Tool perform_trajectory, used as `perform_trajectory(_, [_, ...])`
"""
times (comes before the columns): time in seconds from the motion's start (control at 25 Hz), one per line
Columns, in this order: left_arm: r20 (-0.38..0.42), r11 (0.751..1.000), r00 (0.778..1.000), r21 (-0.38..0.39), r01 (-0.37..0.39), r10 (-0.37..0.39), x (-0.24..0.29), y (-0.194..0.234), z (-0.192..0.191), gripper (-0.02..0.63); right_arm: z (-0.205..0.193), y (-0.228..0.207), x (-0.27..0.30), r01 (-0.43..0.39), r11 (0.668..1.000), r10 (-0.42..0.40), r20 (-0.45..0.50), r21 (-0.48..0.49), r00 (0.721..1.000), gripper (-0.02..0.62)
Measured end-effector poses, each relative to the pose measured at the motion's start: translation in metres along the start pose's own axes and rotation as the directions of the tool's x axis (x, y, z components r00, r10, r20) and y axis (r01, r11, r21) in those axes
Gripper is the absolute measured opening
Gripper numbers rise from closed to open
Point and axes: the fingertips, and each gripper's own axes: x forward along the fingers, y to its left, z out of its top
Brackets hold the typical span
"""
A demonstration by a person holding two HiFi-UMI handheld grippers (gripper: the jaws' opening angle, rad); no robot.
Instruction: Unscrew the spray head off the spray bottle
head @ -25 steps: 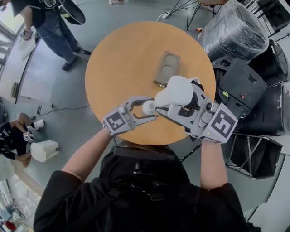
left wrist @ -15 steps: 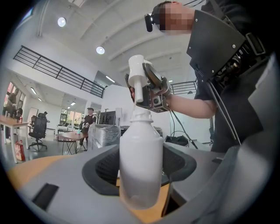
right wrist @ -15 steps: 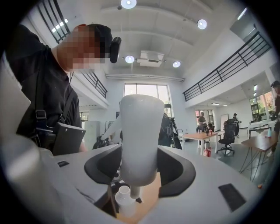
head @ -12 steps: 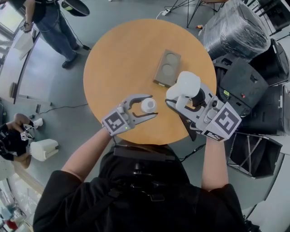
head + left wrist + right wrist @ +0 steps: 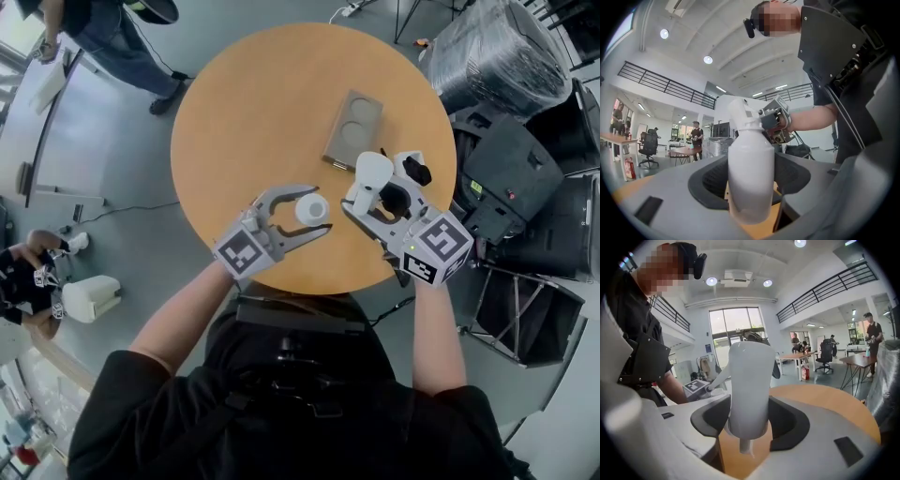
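**Spray head off the bottle, one part in each gripper, at the table's near edge**

The left gripper (image 5: 751, 180) had its jaws spread wide yet pressed on the white body of the spray bottle (image 5: 310, 208). It kept the bottle upright just inside the near edge of the round table (image 5: 262, 103), probably so that the neck pointed up and nothing spilled; whether the base touched the tabletop could not be told. The right gripper (image 5: 749, 420), its jaws equally wide, was clamped on the spray head (image 5: 373, 171). It held the head just beside the bottle, toward the table's right edge, clear of the neck with its short stem pointing down. Judging by that gap, the unscrewing looked finished and only setting the parts down remained. A brown tray (image 5: 353, 129) with two round hollows lay beyond the head, toward the far right edge.
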Motion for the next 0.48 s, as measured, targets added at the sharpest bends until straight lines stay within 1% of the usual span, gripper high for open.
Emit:
perform_trajectory(0.08, [-0.001,1.000,1.000,0.016,-0.027,0.027,0.002,0.005,-0.006,0.308,-0.014,-0.008,0.005,0.005,1.000,-0.004,-0.016,0.024,1.000,0.264])
perform_trajectory(0.16, [0.001,0.998,0.998,0.013,-0.068,0.068,0.002,0.011,-0.012,0.308,-0.026,-0.016,0.011,0.016,0.998,-0.015,-0.028,0.054,0.999,0.264])
perform_trajectory(0.24, [0.022,0.995,0.995,0.007,-0.099,0.099,0.002,0.019,-0.019,0.308,-0.040,-0.024,0.019,0.033,0.996,-0.028,-0.050,0.083,0.998,0.264])
perform_trajectory(0.32, [0.030,0.994,0.994,0.000,-0.107,0.107,0.005,0.024,-0.029,0.308,-0.057,-0.032,0.027,0.050,0.994,-0.042,-0.084,0.100,0.996,0.264])
perform_trajectory(0.48, [0.014,0.995,0.995,-0.022,-0.101,0.101,0.015,0.022,-0.054,0.308,-0.097,-0.047,0.036,0.070,0.990,-0.051,-0.156,0.119,0.986,0.264])
